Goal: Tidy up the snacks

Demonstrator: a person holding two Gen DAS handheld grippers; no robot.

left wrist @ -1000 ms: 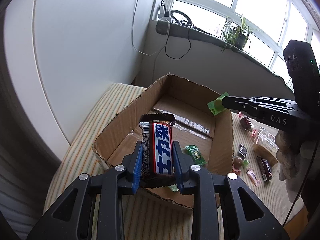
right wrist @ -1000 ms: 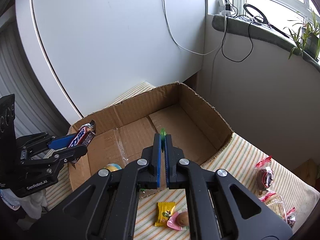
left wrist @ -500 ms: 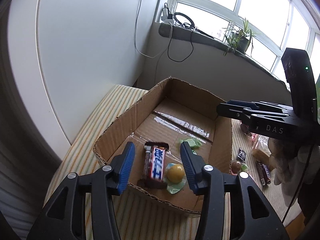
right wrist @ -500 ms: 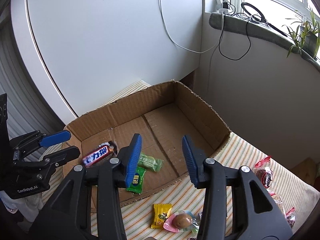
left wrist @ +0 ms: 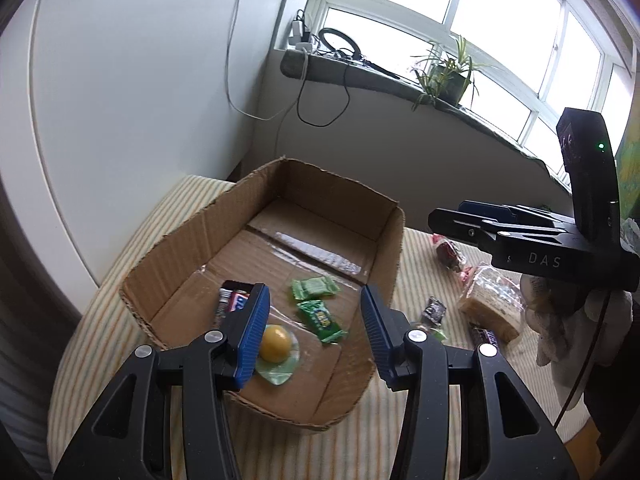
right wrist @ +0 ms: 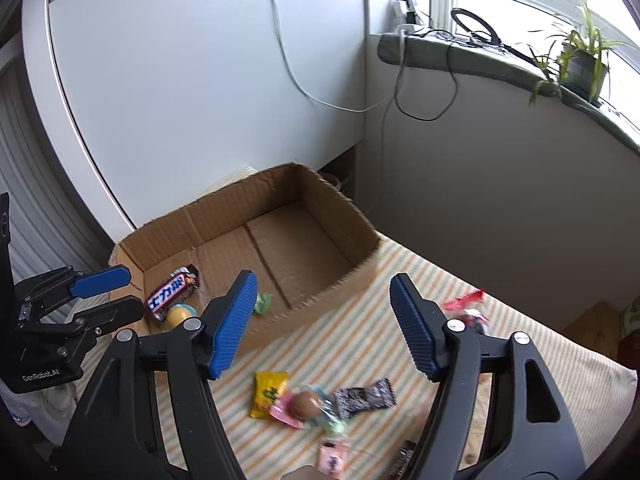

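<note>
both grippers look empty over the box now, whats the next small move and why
Probably bring the right gripper down toward the yellow candy packet on the striped cloth. Its jaws are opening with nothing between them, the cardboard box already holds the chocolate bar, and the loose snacks just below its fingers are nearest.

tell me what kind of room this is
Probably a room in a home: a potted plant on a windowsill, charger cables down the wall, and a striped cloth under a cardboard box of snacks.
</note>
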